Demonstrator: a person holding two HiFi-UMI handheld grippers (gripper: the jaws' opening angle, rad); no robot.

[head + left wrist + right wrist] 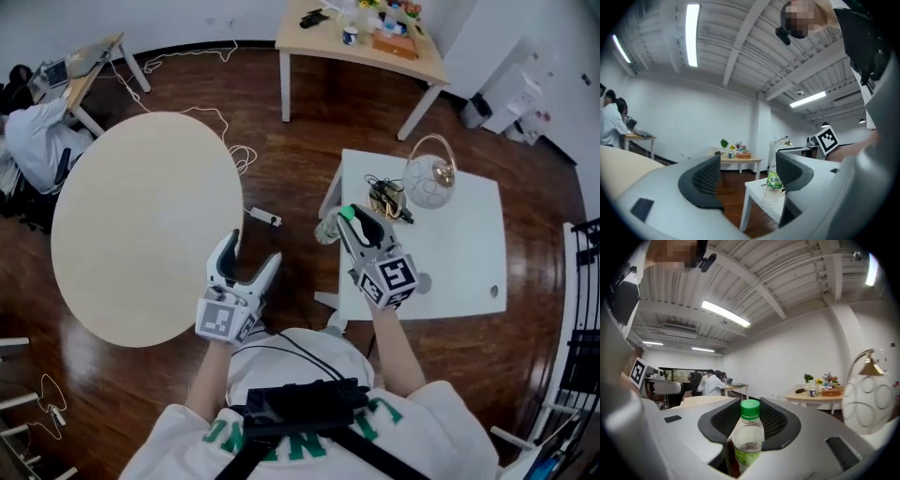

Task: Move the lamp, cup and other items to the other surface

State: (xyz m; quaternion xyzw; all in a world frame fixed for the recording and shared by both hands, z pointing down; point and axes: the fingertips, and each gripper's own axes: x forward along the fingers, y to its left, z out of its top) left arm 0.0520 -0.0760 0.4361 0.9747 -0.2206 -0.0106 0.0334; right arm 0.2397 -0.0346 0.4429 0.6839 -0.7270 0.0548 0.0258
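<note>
1. My biggest worry is the bottle (749, 439) slipping. The right gripper (349, 223) has it clamped high up, just under the green cap, so the whole body hangs below the pads. If I swing it sideways too quickly, I think it could twist or drop out.
2. The bottle is in the air at the left edge of the white surface (450, 253), and there's bare wood floor between it and the round surface (141, 225). If it drops here, it lands on the floor.
3. A power strip (265, 217) and its white cable lie on the floor in that gap. That's probably a trip hazard if I walk across.
4. The left gripper (251, 251) is spread wide open with nothing between its jaws. It hovers near the round surface's edge, right in the bottle's path, so the two could bump.
5. The right gripper's jaws are partly closed, squeezing the bottle from both sides.
6. The lamp (429, 180) sits on the white surface beside a small dark object (386, 197) I can't identify. I can't spot a cup. With that round globe, the lamp looks tippy for later.
</note>
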